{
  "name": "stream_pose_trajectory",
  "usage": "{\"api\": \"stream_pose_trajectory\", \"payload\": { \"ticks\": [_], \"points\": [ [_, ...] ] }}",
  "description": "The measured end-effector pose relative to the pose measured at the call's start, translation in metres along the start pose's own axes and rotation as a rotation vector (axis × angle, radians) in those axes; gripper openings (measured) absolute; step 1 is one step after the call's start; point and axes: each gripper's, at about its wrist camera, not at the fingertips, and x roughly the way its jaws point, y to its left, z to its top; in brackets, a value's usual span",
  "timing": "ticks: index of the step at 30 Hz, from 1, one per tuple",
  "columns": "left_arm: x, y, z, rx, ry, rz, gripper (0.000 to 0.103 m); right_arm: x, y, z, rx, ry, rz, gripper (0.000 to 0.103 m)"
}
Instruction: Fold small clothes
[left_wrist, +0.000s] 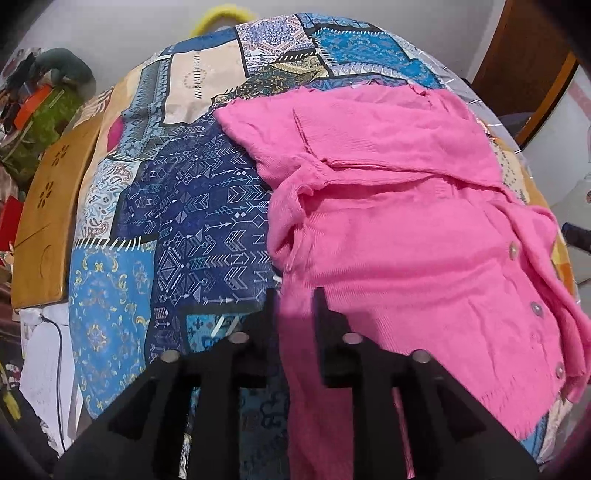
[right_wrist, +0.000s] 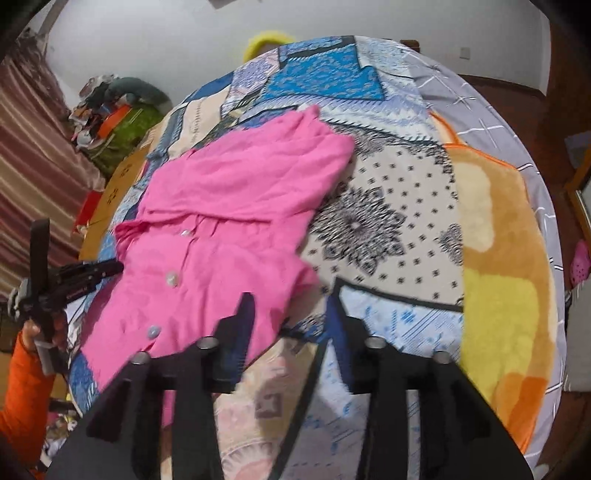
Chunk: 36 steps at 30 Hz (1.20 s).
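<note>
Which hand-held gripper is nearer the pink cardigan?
Left. The left hand-held gripper has the pink cardigan hem between its fingers; the right hand-held gripper hovers open just off its edge.

Matte black plastic two-finger left gripper (left_wrist: 295, 314) and right gripper (right_wrist: 291, 317) carry round silver bolt heads; an orange sleeve (right_wrist: 22, 387) covers the arm.

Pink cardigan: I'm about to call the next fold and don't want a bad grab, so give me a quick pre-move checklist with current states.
1. Left hand-held gripper has fabric between its fingers: ok, pink cloth fills the gap.
2. Right hand-held gripper free to grab: ok, open, nothing held.
3. pink cardigan lying flat: not ok, rumpled, sleeve bunched.
4. Buttons facing up: ok.
5. Cardigan fully on the patchwork bedspread: cannot tell, near hem hidden by the grippers.
</note>
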Motion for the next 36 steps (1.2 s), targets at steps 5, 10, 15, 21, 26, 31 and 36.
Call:
{"api": "stream_pose_trajectory", "payload": {
  "ticks": [5,10,15,21,26,31,36],
  "points": [
    [-0.021,0.003,-0.009,0.000,-0.034,-0.026,0.053,0.012,0.016,-0.015,0.008,0.062,0.071,0.044],
    [-0.027,0.004,-0.018,0.010,-0.020,-0.043,0.057,0.026,0.029,-0.024,-0.008,0.091,0.077,0.047],
    [-0.017,0.003,-0.032,-0.005,0.029,-0.080,0.057,0.034,0.037,-0.023,-0.013,0.061,0.106,0.039],
    [-0.016,0.007,-0.037,-0.043,0.017,-0.100,0.057,0.037,0.040,-0.023,-0.047,0.044,0.110,0.008],
    [-0.016,0.002,-0.038,-0.023,0.004,-0.080,0.057,0.029,0.032,-0.023,-0.077,0.014,0.045,0.003],
    [-0.012,0.004,-0.037,-0.037,0.008,-0.088,0.057,0.023,0.003,-0.019,-0.061,0.001,-0.055,0.003],
    [-0.010,0.006,-0.036,-0.052,0.012,-0.094,0.058,0.024,-0.025,-0.022,-0.020,0.008,-0.158,0.002]
  ]
}}
